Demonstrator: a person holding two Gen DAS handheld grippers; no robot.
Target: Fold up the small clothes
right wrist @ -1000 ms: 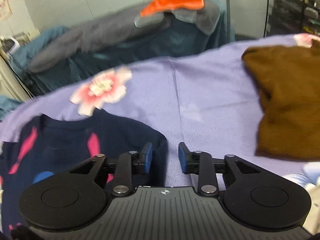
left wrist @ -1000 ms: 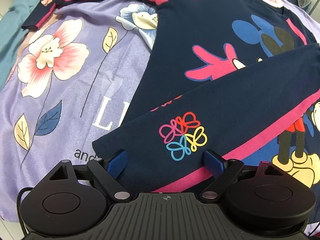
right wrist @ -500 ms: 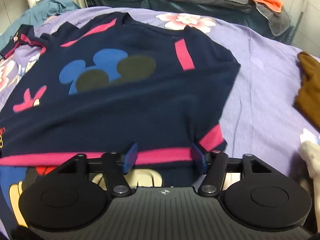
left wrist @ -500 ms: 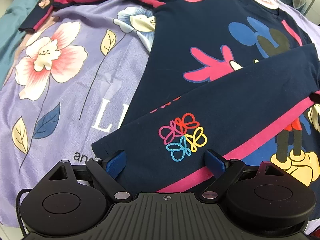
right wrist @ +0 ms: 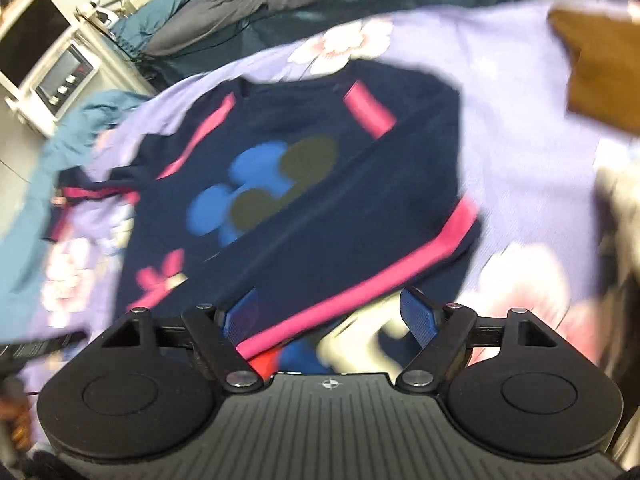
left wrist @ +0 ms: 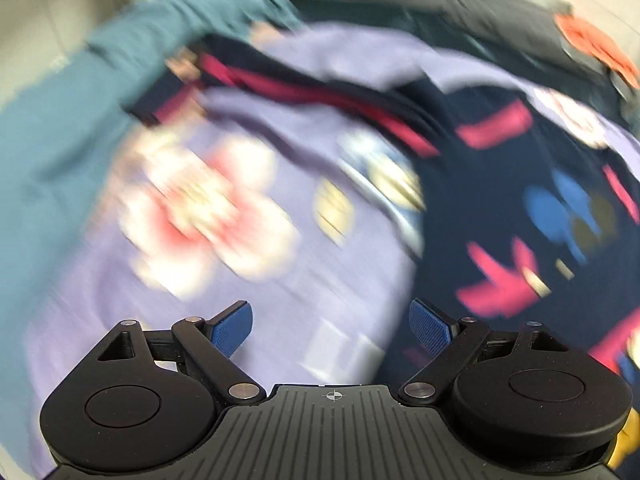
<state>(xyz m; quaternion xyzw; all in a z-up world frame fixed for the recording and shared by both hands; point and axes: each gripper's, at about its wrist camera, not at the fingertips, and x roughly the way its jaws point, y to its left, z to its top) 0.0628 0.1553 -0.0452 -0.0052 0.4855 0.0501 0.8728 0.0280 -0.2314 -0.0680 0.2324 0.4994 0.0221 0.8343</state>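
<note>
A lilac floral bedspread point(right wrist: 520, 152) carries the navy cartoon top point(right wrist: 304, 208), which lies flat with one pink-striped sleeve folded across its front and the other sleeve point(left wrist: 280, 88) outstretched. This looks like the gap between two sleeve folds. The right hand-held gripper point(right wrist: 334, 314) is opening above the folded sleeve, gripping nothing; the left hand-held gripper point(left wrist: 332, 326) hangs wide and empty over the bedspread. Next, probably, the left one must pinch that far cuff.

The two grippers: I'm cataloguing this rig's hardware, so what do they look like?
Both look alike. The left gripper and right gripper each have a black ribbed body marked with a small white crosshair, two round black discs at the sides, black linkage bars with silver pivot pins, and two fingers faced with textured blue pads. No sleeve shows.
</note>
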